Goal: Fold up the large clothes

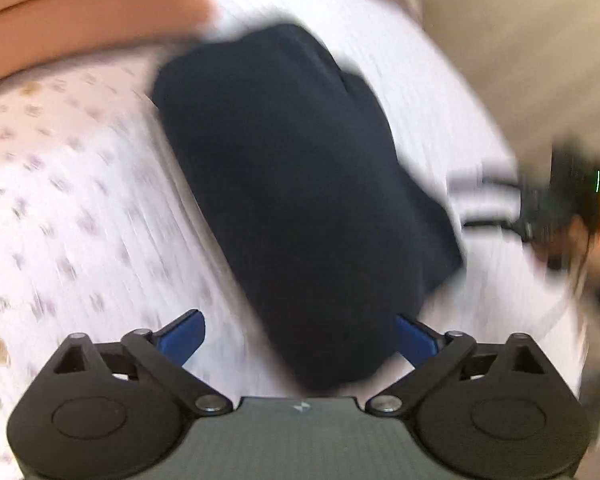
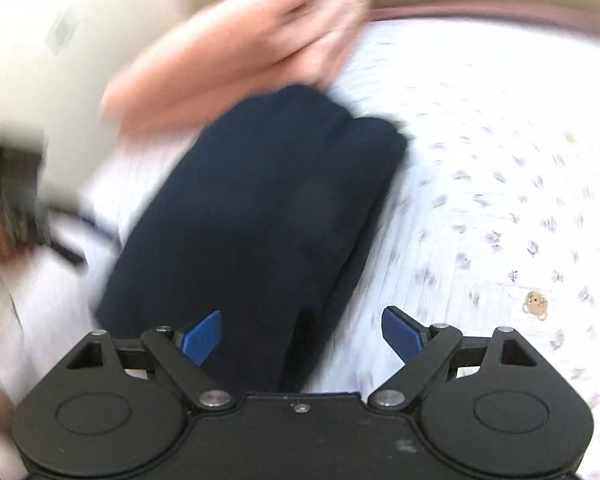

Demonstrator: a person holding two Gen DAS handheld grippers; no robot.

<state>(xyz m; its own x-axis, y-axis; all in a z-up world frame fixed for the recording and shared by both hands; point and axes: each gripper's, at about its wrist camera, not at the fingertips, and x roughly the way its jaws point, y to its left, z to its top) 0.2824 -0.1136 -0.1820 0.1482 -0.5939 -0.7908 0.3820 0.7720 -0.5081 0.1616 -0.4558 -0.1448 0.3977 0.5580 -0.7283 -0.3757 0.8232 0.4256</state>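
Observation:
A dark navy garment lies folded into a thick oblong bundle on a white bedsheet with small purple flowers. My left gripper stands open just above the bundle's near end, blue pads spread wide to either side. In the right wrist view the same navy bundle runs away from me, and my right gripper is open over its near end, the left pad above the cloth and the right pad over the sheet. Both views are motion-blurred.
A peach-pink cloth lies bunched beyond the navy bundle, also a peach-pink band at the upper left. The other gripper and a hand show at the right edge. Beige wall lies behind the bed.

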